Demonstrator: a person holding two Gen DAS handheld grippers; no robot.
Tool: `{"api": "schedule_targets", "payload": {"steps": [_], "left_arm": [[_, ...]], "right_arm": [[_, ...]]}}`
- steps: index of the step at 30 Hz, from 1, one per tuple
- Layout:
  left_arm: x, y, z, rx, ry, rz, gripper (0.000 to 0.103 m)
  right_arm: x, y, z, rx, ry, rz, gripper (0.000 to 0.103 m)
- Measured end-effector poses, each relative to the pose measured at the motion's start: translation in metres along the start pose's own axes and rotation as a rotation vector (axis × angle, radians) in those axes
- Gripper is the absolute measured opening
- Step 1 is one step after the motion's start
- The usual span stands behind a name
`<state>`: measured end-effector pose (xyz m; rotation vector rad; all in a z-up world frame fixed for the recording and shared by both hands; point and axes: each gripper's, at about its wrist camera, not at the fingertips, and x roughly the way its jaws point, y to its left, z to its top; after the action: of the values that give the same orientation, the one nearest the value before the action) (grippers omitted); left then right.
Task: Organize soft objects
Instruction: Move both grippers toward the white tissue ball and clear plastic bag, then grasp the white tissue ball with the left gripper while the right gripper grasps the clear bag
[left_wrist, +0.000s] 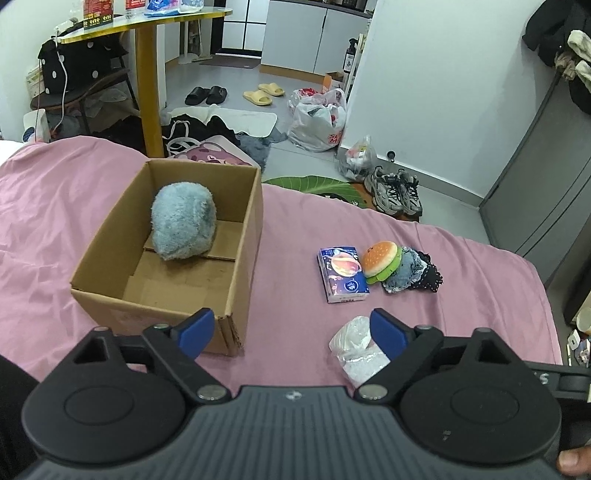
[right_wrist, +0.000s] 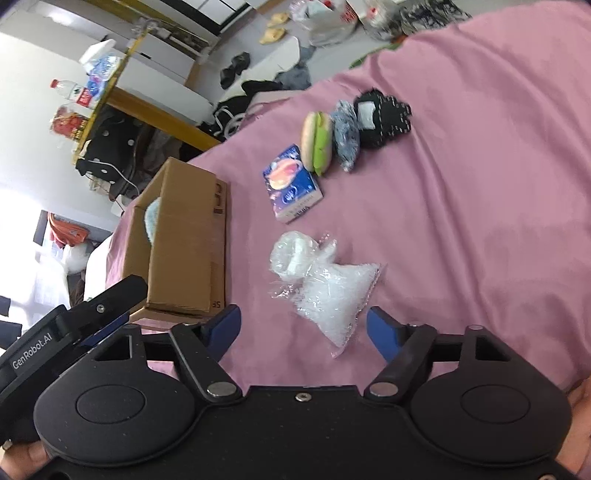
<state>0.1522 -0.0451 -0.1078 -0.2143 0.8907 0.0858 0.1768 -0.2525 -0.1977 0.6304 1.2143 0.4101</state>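
pink bedsheet (left_wrist: 424, 258) covers the whole working surface, and everything for the task lies on it. cardboard box (left_wrist: 236, 266) is the biggest thing there, open-topped, standing to the left in the left wrist view, with a fluffy blue-grey plush (left_wrist: 183, 221) already inside against its far wall. to the right of the box, well apart from it, the loose items lie in a row: a tissue pack (left_wrist: 342, 275), then a burger plush (left_wrist: 380, 260) touching a blue-grey scrunchy piece (left_wrist: 404, 271), then a black knitted piece (left_wrist: 430, 277) at the end. nearer to the grippers lies a clear plastic bag of white filling (right_wrist: 325, 284), crumpled, apart from the row.

judging from this, one soft item is boxed and the rest wait, so the step in hand looks like picking the next one, most likely the plastic bag. the right gripper (right_wrist: 303, 325) has its jaws spread wide, empty, with the bag's near end lying between and just ahead of the blue fingertips (right_wrist: 380, 326). the left gripper (left_wrist: 291, 328) is likewise spread and empty, hovering by the box's near corner with the bag beside its right finger.

the next move calls for easing the right gripper forward and down so the jaws straddle the bulk of the bag, not only its thin tail, then closing gently; the slick film may slip or bunch.
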Motion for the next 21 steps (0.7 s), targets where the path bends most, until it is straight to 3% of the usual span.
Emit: {"api": "schedule_targets", "payload": {"steps": [5, 10, 12, 13, 21], "left_arm": [[0.014, -0.007, -0.001, 0.001, 0.024, -0.014, 0.07], [0.033, -0.015, -0.004, 0.005, 0.054, -0.027, 0.062], [0.04, -0.019, -0.004, -0.001, 0.066, -0.034, 0.058], [0.044, -0.021, -0.003, 0.0, 0.074, -0.042, 0.058], [0.073, -0.031, 0.003, -0.02, 0.116, -0.06, 0.055]], "right_arm": [[0.014, -0.008, 0.004, 0.039, 0.029, -0.024, 0.061], [0.032, -0.014, 0.008, 0.055, 0.07, -0.041, 0.056], [0.038, -0.017, 0.008, 0.05, 0.088, -0.048, 0.042], [0.042, -0.02, 0.008, 0.056, 0.103, -0.055, 0.027], [0.04, -0.029, 0.012, 0.075, 0.089, -0.016, 0.017]]}}
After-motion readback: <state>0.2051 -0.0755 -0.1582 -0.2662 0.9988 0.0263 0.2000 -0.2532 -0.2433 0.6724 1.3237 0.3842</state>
